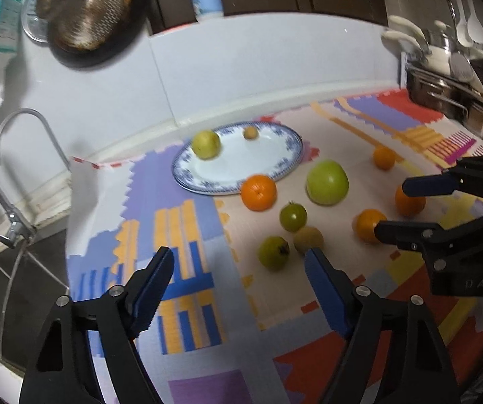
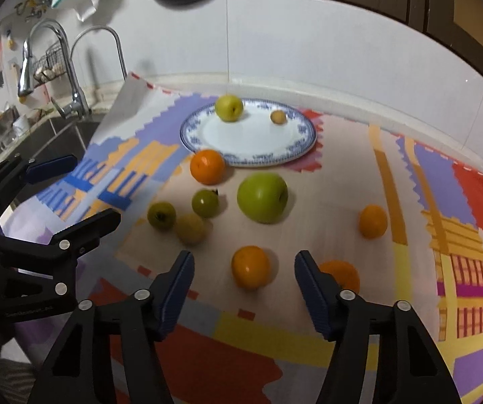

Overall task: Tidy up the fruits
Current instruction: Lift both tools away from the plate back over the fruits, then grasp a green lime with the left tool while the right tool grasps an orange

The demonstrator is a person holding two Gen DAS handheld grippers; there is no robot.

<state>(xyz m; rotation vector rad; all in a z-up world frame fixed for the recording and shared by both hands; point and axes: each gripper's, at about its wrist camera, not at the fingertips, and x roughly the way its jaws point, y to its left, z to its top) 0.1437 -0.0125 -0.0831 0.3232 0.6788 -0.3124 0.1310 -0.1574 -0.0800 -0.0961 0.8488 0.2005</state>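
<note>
A blue-rimmed white plate (image 1: 268,171) (image 2: 258,158) holds a yellow-green fruit (image 1: 206,144) (image 2: 229,108) and a small brown fruit (image 1: 251,132) (image 2: 278,116). On the mat lie a big green apple (image 1: 327,183) (image 2: 262,197), an orange by the plate (image 1: 258,192) (image 2: 207,166), two small green fruits (image 1: 293,216) (image 1: 273,253), a pale fruit (image 1: 308,240) and several more oranges (image 2: 251,267) (image 2: 372,221). My left gripper (image 1: 239,289) is open and empty over the mat. My right gripper (image 2: 243,289) is open and empty, an orange just beyond its fingertips.
A colourful patterned mat (image 1: 187,229) covers the counter. A sink with taps (image 2: 70,77) lies to the left. A dish rack with utensils (image 1: 443,77) stands at the back right. A pan (image 1: 86,23) hangs on the white wall.
</note>
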